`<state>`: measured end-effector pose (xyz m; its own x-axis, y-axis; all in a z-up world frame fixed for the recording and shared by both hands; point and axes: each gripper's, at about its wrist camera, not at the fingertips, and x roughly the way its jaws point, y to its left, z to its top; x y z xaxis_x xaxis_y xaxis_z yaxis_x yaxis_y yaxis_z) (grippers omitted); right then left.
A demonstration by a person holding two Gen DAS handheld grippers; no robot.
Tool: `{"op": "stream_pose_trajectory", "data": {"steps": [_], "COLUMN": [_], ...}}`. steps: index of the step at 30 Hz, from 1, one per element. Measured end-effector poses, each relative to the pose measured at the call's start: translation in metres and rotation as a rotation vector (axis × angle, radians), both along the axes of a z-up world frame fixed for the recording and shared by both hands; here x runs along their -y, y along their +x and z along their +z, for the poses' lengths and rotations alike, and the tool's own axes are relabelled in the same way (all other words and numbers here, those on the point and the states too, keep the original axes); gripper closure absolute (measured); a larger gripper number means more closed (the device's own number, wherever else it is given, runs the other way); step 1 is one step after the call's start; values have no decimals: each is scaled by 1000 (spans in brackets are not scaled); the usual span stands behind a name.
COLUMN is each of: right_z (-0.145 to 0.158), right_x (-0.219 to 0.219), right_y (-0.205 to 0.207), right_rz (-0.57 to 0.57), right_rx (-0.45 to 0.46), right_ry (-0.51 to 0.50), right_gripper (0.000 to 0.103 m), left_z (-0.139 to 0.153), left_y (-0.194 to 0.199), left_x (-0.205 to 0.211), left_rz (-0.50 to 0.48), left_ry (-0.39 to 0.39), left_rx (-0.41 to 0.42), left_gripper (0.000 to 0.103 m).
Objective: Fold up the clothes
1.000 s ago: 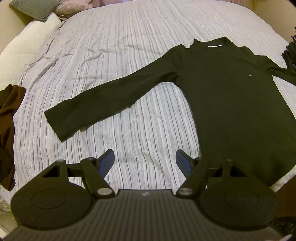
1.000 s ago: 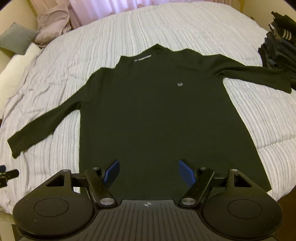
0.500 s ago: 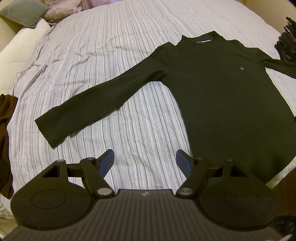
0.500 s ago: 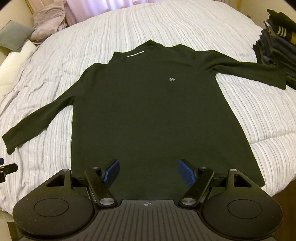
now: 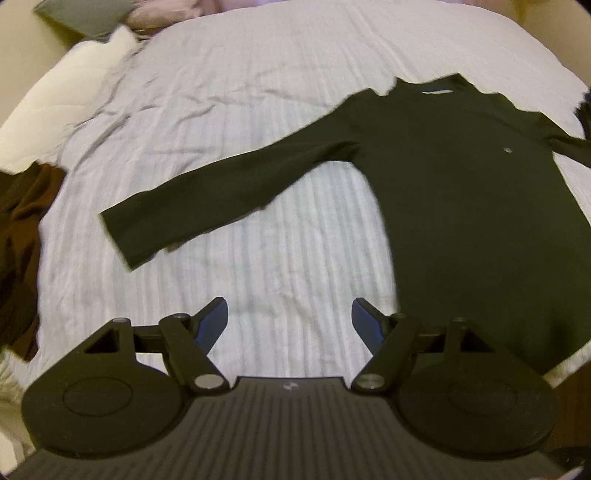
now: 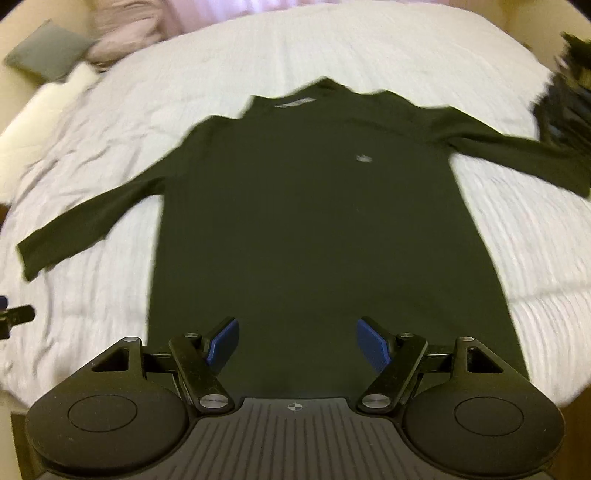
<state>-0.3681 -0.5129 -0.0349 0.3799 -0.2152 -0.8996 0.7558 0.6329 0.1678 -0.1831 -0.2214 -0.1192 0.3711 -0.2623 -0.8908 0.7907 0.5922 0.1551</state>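
Observation:
A dark long-sleeved shirt (image 6: 314, 221) lies flat, front up, on the striped bed cover (image 6: 369, 55), both sleeves spread out. In the left wrist view the shirt (image 5: 480, 203) is at the right and its left sleeve (image 5: 207, 206) reaches toward the middle. My left gripper (image 5: 290, 317) is open and empty above bare cover, below that sleeve's cuff. My right gripper (image 6: 297, 336) is open and empty above the shirt's lower hem. The tip of the left gripper (image 6: 14, 317) shows at the left edge of the right wrist view.
A brown garment (image 5: 18, 240) lies at the bed's left edge. A stack of dark folded clothes (image 6: 569, 92) sits at the right. A white pillow (image 5: 66, 85), a grey cushion (image 6: 44, 55) and pink bedding (image 6: 125, 33) lie at the far left.
Both views are now blurred by motion. The left wrist view has swung left, so the sleeve sits further right in it. The right gripper has shifted slightly left. Both grippers stay open.

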Motion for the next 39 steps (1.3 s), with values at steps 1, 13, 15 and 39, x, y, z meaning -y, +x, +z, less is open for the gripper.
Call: {"op": "stream_pose_trajectory", "data": {"steps": [1,13,15,39], "right_z": [0,-3,-8,-168], "right_x": [-3,-100,-120,-289], "right_y": [6,153,186,432], "right_rz": [38,565,628,1411], "right_rx": [19,191,200,64], "right_ry": [-1,-83,-113,-671], "right_gripper": [29,29,30,84], "left_z": [3,-3,-7,-69], "left_y": [1,80,98,223], "left_x": [-7,-92,-98,-183], "left_rz": [17,73,26,59], "left_ry": [0,22,27,68], "left_rx": [12,114,127,98], "left_gripper": [32,31,31,31]}}
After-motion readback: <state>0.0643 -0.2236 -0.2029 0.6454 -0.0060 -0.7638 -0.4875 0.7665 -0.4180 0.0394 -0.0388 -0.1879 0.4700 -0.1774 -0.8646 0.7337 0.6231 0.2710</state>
